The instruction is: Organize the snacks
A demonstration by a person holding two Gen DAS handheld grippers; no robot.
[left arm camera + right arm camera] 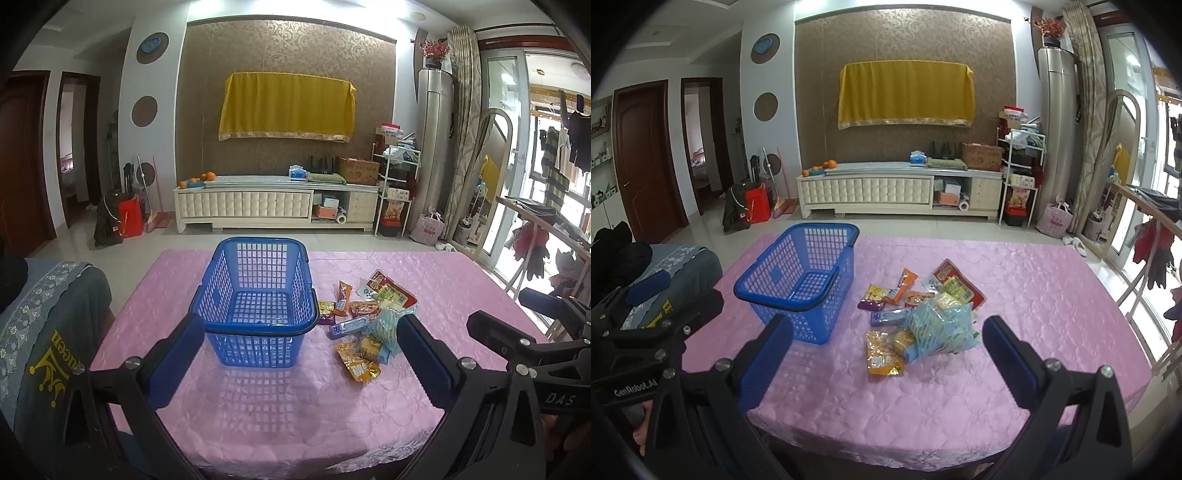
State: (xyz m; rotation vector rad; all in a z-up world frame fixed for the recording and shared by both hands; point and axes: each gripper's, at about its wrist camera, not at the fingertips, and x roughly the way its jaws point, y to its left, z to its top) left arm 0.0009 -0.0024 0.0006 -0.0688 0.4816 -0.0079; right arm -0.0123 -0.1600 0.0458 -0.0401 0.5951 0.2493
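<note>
A blue plastic basket stands on the pink tablecloth with nothing in it. To its right lies a pile of snack packets: a light blue bag, a yellow-orange packet, a red flat pack and several small bars. My left gripper is open, hovering near the table's front edge with the basket between its fingers' line of sight. My right gripper is open too, just short of the snack pile, holding nothing.
A chair with a grey-blue cover stands at the table's left. Beyond the table are a tiled floor, a white TV cabinet and a wooden rail at the right. The other gripper shows at each view's edge.
</note>
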